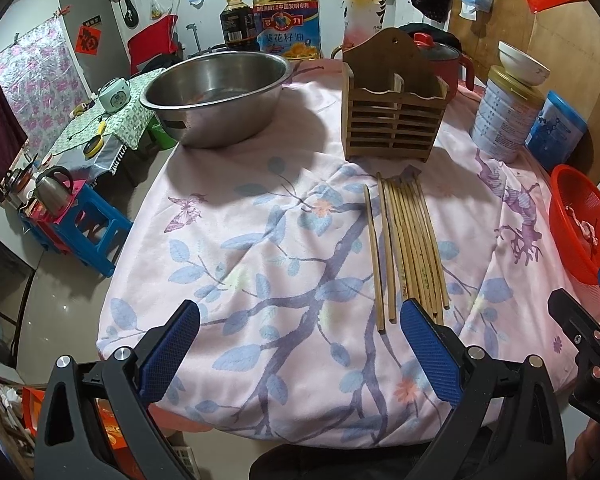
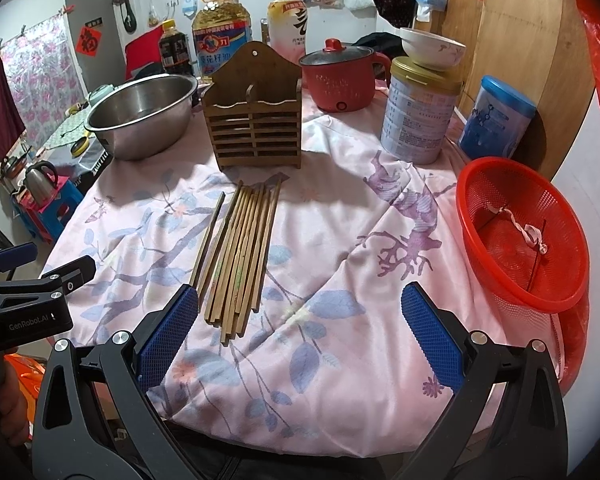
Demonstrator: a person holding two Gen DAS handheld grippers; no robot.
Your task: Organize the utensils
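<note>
Wooden chopsticks (image 1: 410,248) lie in a loose bundle on the pink flowered cloth (image 1: 260,264), at about 1 o'clock from the middle of the left wrist view, with one stick a little apart on their left side. Beyond their far tips, toward 12 o'clock, stands the slatted wooden holder (image 1: 394,120), upright and just past the bundle. At 11 o'clock sits a steel basin (image 1: 216,96); at 2 o'clock a tin (image 1: 504,120) carries a white bowl (image 1: 522,66). A red basket (image 1: 580,224) shows at 3 o'clock. The left gripper (image 1: 300,344) hovers over the near edge of the cloth, jaws spread wide and holding nothing; its right pad overlaps the near ends of the sticks in this view, and contact cannot be judged.

From the right wrist view, the chopsticks (image 2: 240,252) lie at 11 o'clock, the holder (image 2: 256,120) behind them at 12, and a red pot (image 2: 340,80) further back. The right gripper (image 2: 300,336) is also wide open and empty, its left pad just beside the near stick ends. The left gripper (image 2: 44,268) appears at 9 o'clock.
</note>
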